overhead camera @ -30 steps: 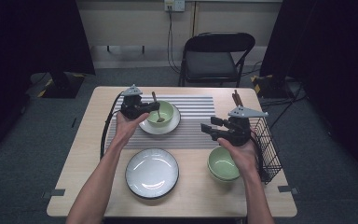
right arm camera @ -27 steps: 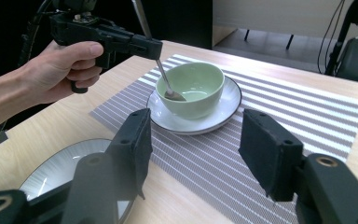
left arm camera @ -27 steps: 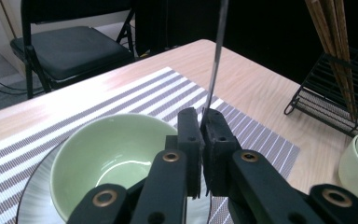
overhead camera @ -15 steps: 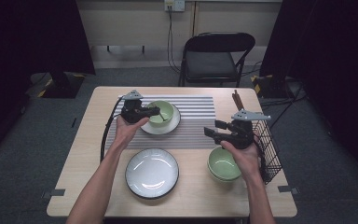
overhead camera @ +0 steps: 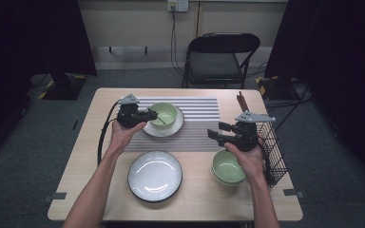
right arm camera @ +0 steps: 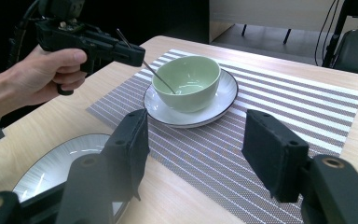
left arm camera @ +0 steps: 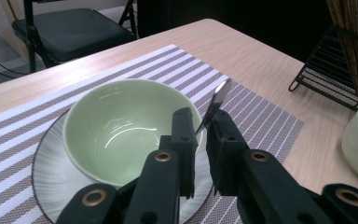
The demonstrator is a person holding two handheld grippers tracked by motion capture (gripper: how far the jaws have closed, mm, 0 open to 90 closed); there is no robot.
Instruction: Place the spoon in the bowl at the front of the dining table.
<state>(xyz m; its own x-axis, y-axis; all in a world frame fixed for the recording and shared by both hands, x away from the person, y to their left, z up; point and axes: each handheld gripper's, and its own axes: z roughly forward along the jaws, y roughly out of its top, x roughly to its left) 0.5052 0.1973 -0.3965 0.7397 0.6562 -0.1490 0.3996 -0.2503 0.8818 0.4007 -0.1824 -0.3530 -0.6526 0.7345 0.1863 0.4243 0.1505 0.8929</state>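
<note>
Green bowl (overhead camera: 164, 114) gets its spoon (left arm camera: 214, 106), left gripper (left arm camera: 199, 125) barely loosening on handle w/ tip inside; right gripper (right arm camera: 200, 140) waits wide, empty.

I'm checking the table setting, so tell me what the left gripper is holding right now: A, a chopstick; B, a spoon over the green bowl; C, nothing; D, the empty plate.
B: the left gripper pinches a thin metal spoon whose end dips into the green bowl on its plate.
</note>
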